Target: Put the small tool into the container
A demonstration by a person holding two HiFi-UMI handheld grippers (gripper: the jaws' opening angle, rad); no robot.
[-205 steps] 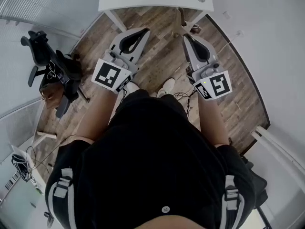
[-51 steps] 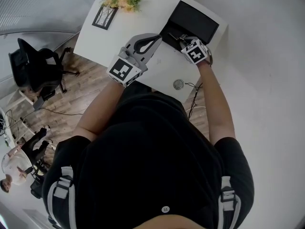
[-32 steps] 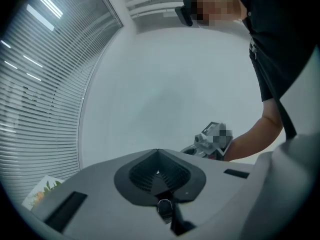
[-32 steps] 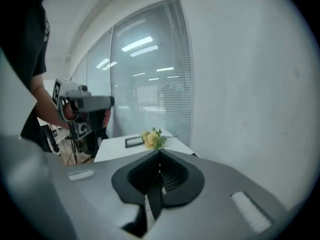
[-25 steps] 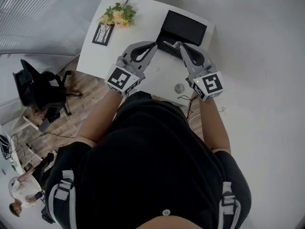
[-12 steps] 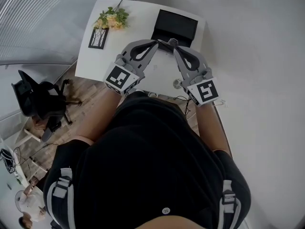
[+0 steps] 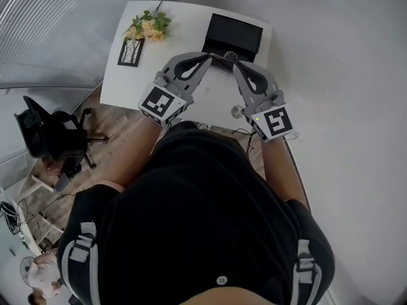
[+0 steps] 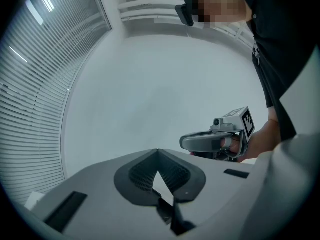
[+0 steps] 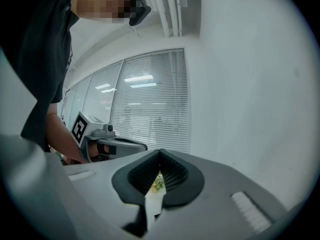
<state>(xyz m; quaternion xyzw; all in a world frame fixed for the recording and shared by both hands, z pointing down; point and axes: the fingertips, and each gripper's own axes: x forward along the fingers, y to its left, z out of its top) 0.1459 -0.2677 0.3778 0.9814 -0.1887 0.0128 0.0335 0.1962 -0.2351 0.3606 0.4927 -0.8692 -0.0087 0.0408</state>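
Note:
A black open container [image 7: 232,33] sits at the far edge of the white table [image 7: 127,84]. My left gripper [image 7: 208,57] and right gripper [image 7: 230,56] hang above the table with their tips close together, just short of the container's near rim. Both are shut, and I see nothing between the jaws in the left gripper view [image 8: 158,151] or the right gripper view [image 9: 160,152]. Each gripper view also catches the other gripper held in a hand. I cannot make out the small tool in any view.
Yellow flowers [image 7: 147,25] and a small picture frame [image 7: 130,51] lie on the table's left part. A round cable grommet [image 7: 236,112] is near the table's front edge. A black office chair [image 7: 48,135] stands on the wood floor at the left. A white wall runs along the right.
Two seconds ago my right gripper reached into the container; it has since drawn back beside the left gripper. Over the last half second almost nothing has moved.

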